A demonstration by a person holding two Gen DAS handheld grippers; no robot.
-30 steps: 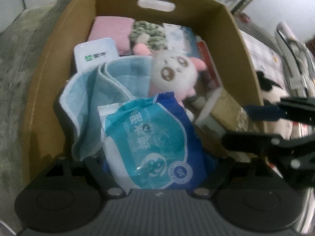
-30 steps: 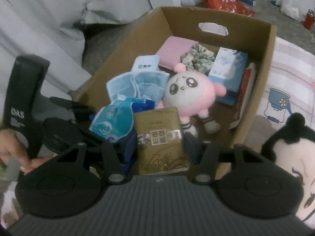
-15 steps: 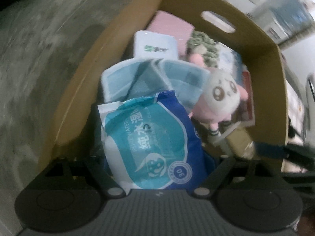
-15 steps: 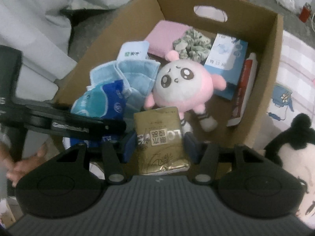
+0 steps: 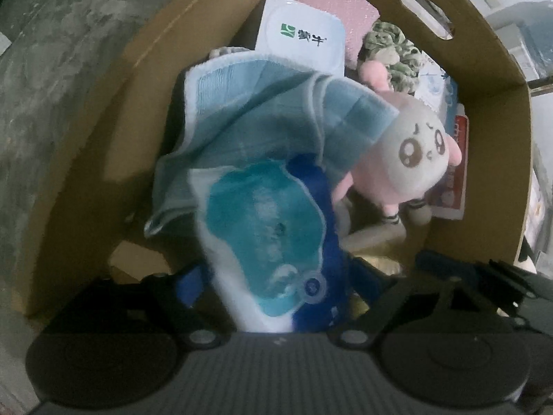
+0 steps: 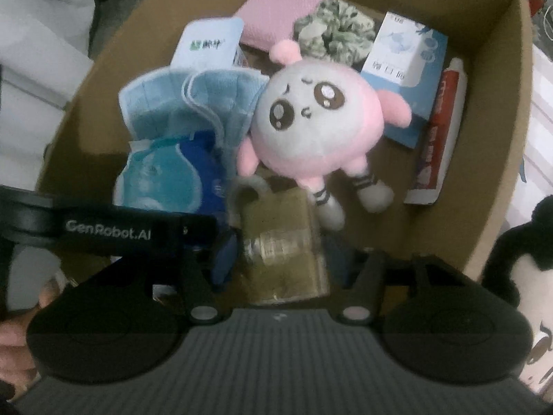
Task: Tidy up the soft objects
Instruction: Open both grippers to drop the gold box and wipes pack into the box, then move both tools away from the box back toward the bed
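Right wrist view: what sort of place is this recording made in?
Probably a lived-in home or storeroom: a cardboard box of household soft goods, a patterned cloth beside it, and a bare concrete-looking floor.

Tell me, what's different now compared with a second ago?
Both grippers sank deeper into the cardboard box. The left gripper has just been opening around the blue wipes pack, the right gripper around the gold packet; both packs sit looser. The pink plush toy and blue cloth stayed put.
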